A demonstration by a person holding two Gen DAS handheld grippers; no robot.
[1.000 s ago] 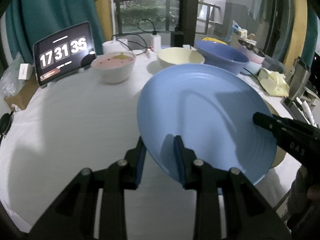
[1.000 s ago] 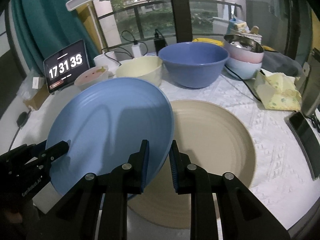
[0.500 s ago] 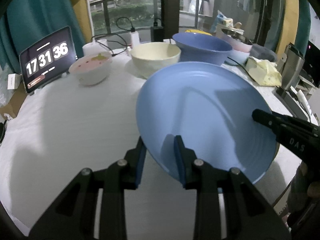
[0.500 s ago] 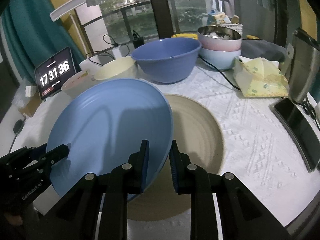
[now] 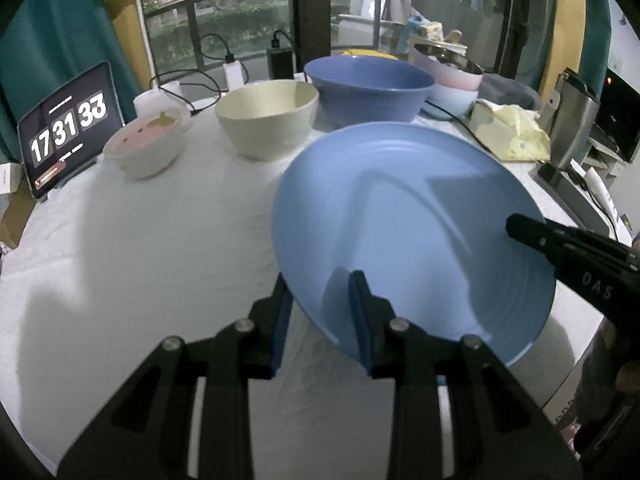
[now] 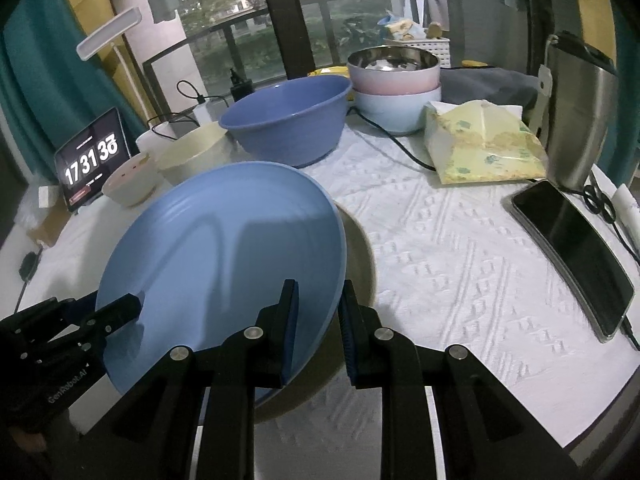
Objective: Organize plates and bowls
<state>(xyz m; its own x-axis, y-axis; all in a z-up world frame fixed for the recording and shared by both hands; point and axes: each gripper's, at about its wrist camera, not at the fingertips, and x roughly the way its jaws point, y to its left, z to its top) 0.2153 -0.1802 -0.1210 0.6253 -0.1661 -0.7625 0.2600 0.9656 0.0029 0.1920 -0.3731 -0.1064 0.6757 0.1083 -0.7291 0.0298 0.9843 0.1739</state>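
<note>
White embossed tablecloth (image 6: 460, 264) | balcony window (image 6: 320, 12) | both grippers grasping blue plate (image 5: 412, 232)

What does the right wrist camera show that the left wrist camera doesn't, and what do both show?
Only the right wrist view shows the beige plate peeking out from under the blue plate, and the dark phone lying flat on the table. Only the left wrist view shows the open stretch of cloth left of the blue plate. Both show the left gripper and right gripper each clamped on that plate's rim, plus the blue bowl, cream bowl, pink-lined bowl and the clock tablet.
</note>
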